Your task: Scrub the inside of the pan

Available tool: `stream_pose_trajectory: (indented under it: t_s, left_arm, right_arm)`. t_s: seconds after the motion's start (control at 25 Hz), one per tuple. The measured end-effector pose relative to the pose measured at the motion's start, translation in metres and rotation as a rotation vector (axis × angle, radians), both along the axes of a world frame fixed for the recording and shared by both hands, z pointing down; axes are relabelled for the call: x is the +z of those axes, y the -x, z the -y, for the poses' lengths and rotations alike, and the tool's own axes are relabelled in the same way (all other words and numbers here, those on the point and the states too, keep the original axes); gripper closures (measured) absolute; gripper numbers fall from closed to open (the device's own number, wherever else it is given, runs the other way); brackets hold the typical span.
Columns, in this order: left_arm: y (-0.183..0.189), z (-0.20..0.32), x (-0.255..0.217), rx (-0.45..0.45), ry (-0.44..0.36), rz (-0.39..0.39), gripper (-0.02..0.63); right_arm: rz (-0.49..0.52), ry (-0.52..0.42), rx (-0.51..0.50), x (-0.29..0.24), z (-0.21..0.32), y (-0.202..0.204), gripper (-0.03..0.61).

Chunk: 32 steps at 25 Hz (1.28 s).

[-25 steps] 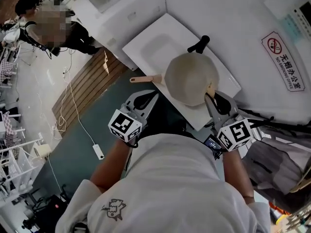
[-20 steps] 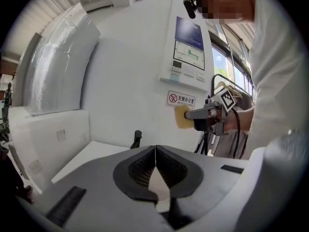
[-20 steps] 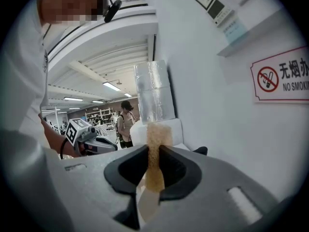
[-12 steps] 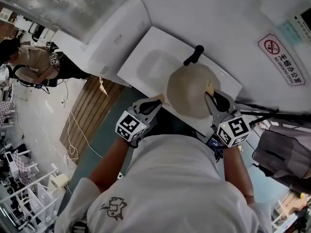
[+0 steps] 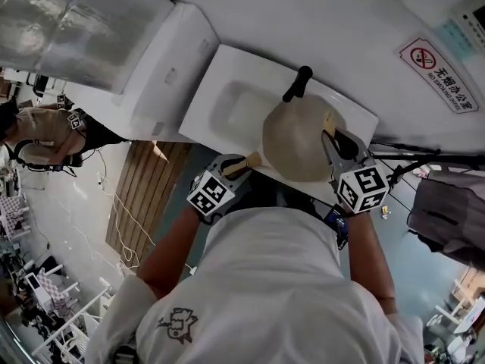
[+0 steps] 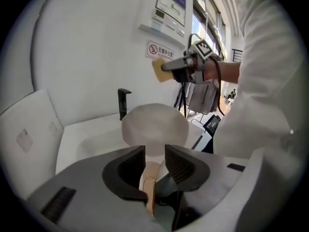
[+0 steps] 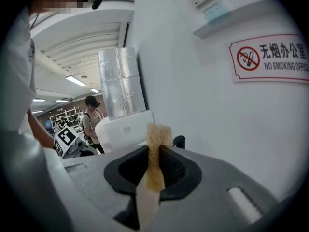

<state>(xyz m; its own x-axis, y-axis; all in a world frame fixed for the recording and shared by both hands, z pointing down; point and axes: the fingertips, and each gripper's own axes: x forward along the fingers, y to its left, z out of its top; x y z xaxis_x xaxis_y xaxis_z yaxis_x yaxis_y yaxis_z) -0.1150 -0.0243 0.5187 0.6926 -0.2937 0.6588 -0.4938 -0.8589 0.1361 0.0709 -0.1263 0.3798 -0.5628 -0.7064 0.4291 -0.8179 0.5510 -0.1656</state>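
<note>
Mostly hidden handle (image 6: pixel 149 180) between opening left gripper (image 6: pixel 155 154) jaws, right gripper (image 7: pixel 155 153) pinching sponge (image 7: pixel 159 133), pan (image 5: pixel 299 139) inside unclear.

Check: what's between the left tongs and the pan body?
The pan's tan handle, lying between the left tongs' opening jaws and running to the pan body; left gripper view.

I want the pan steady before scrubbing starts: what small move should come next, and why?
Probably close the left tongs on the pan handle. Their jaws are opening with that handle between them and not pressing it, so the pan on the sink looks unsecured. The right tongs clamp the sponge, held up off the pan.
</note>
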Motion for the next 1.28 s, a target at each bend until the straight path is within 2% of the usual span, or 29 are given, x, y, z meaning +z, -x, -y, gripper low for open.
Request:
stream_pose_trajectory:
  t_s: [0.36,0.68,1.04,1.28]
  left_arm:
    - [0.018,-0.007,0.056,0.119,0.109,0.158,0.468]
    - [0.021,-0.006,0.091,0.142,0.206,0.216,0.462]
    - [0.025,-0.015,0.13,0.193,0.268,0.35,0.462]
    - [0.025,-0.015,0.138,0.189,0.296,0.373,0.463]
  right_arm:
    - [-0.058,0.069,0.037,0.034,0.009,0.008,0.514]
    - [-0.086,0.164,0.034,0.084,0.017,0.019,0.514]
    - [-0.075,0.254,0.002,0.131,0.026,0.031,0.513]
    - [-0.128,0.319,-0.013,0.168,0.033,0.034,0.514]
